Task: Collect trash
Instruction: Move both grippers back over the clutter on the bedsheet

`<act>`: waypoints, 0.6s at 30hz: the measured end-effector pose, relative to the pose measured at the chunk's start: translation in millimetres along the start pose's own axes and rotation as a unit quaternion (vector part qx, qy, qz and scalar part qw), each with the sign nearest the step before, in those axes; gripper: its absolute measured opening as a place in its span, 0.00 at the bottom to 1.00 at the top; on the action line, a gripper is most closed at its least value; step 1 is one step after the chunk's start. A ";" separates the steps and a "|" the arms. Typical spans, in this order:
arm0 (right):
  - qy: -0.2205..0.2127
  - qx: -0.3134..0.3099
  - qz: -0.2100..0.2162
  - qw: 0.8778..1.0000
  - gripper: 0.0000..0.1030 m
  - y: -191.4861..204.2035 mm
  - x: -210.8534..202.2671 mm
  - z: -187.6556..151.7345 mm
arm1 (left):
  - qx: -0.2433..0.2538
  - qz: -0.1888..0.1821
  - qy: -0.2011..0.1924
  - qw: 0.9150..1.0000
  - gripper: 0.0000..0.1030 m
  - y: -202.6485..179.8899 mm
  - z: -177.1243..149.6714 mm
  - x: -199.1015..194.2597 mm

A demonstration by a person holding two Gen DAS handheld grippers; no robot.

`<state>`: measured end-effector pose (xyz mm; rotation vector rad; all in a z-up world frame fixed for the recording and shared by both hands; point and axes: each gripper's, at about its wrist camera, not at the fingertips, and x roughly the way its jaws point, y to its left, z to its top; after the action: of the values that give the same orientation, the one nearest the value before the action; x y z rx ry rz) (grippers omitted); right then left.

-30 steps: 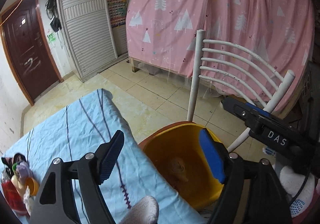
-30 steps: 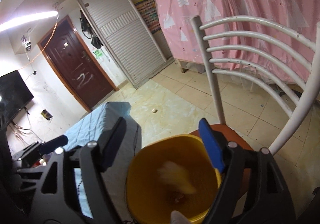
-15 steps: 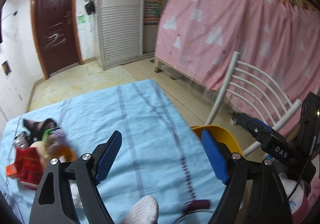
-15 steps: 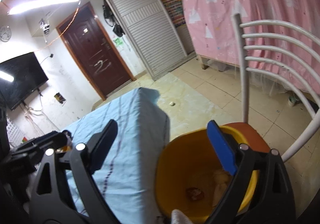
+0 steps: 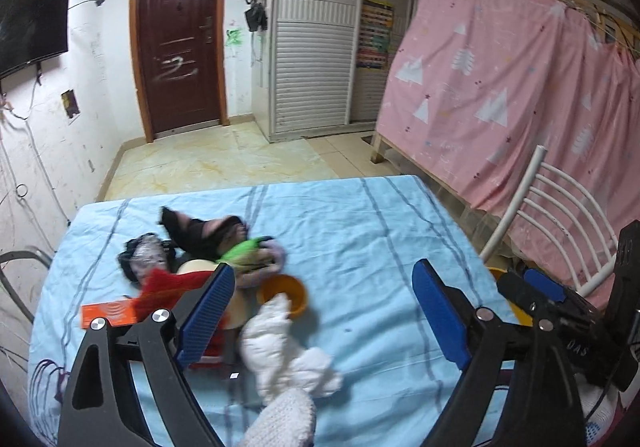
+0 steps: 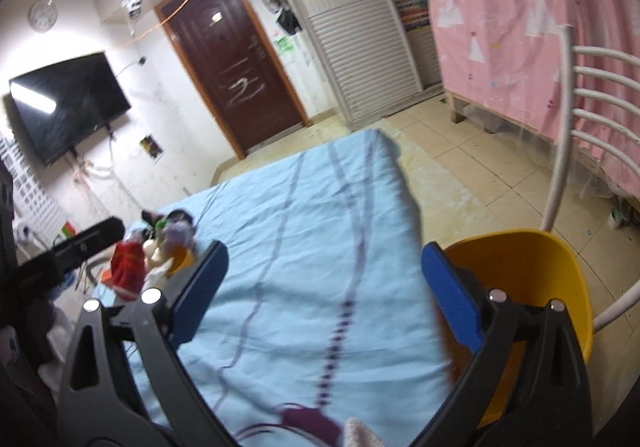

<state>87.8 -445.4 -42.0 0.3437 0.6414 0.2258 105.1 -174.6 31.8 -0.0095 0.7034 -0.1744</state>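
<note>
- While I hold both tools over the blue striped sheet point(image 5: 360, 247), my left gripper point(image 5: 320, 311) stands spread wide with nothing between its blue pads; its jaws have just been opening.
- Beneath it lies the trash: a crumpled white tissue point(image 5: 280, 343), a small orange cup point(image 5: 286, 293), a red wrapper point(image 5: 172, 283), an orange flat packet point(image 5: 110, 313), and a dark and green heap point(image 5: 224, 239), all clustered together on the sheet.
- My right gripper point(image 6: 322, 291) is also spread, holding nothing, its jaws likewise just opened further.
- The yellow bin point(image 6: 532, 275) sits just beside the sheet's edge on the white chair point(image 6: 560, 135), behind my right gripper's right-hand finger.
- From the right wrist the trash pile point(image 6: 160, 247) shows far left.
</note>
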 end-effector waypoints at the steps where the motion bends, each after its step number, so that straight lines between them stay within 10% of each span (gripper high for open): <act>1: 0.003 -0.006 0.002 1.000 0.92 8.0 2.4 -0.3 | -0.003 0.002 0.000 1.000 0.79 6.1 -0.8 -1.0; 18: 0.068 -0.101 0.020 0.992 0.94 106.7 51.8 -18.9 | -0.057 0.031 0.033 0.997 0.79 107.9 -19.0 26.5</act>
<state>105.9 -326.7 -43.7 0.1474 0.7393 0.3508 129.6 -71.6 -7.0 -0.0914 0.7775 -0.0754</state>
